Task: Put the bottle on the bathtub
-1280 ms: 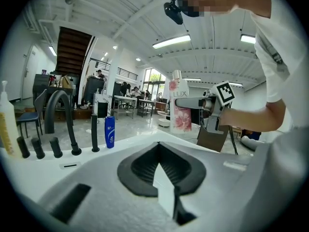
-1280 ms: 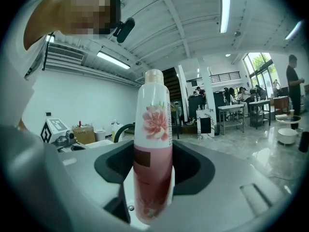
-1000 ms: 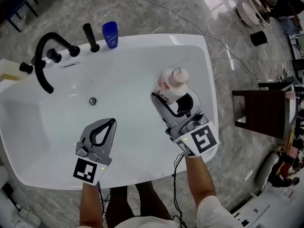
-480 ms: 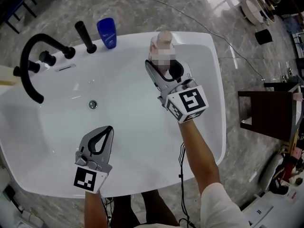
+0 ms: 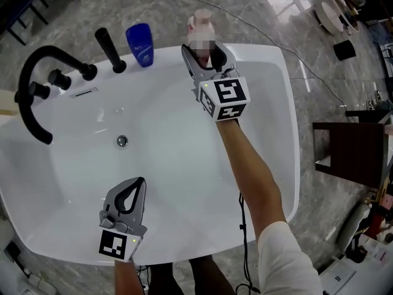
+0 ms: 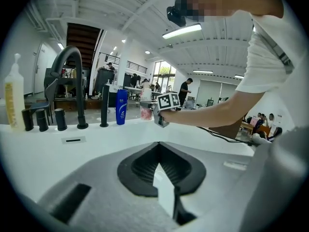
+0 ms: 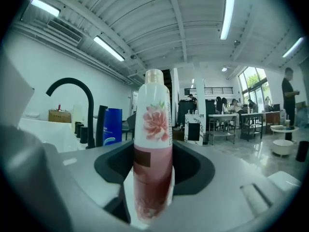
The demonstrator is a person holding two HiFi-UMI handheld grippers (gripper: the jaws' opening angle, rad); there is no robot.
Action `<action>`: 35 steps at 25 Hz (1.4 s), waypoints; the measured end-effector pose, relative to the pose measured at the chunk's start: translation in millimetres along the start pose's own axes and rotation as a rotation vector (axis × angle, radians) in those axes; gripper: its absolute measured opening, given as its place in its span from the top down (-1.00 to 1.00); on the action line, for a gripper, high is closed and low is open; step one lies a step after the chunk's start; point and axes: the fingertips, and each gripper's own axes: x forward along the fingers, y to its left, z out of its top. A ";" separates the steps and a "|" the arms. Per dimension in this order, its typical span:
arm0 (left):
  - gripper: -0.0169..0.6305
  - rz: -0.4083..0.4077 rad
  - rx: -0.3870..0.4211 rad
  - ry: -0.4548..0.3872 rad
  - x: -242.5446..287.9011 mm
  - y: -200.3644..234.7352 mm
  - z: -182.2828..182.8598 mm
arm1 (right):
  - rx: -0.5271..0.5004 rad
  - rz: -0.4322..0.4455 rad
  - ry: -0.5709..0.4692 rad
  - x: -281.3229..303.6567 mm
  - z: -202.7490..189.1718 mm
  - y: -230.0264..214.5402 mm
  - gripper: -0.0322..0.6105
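The white bathtub [image 5: 184,165] fills most of the head view, with its black faucet [image 5: 24,91] at the upper left. At lower left, the left gripper [image 5: 139,183] is closed on nothing. At top centre, the right gripper [image 5: 204,53] clamps the upright pink bottle [image 5: 201,21] at the far rim, right of a blue bottle [image 5: 140,43].

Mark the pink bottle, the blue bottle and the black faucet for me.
pink bottle [image 7: 154,122]: right gripper view, on its flowered upper body.
blue bottle [image 5: 140,43]: head view, middle of its body.
black faucet [image 6: 81,100]: left gripper view, on its upright pipe.
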 end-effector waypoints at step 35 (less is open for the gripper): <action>0.96 -0.135 0.139 -0.146 58.1 -30.3 89.1 | 0.125 0.050 0.008 -115.0 1.4 57.9 0.33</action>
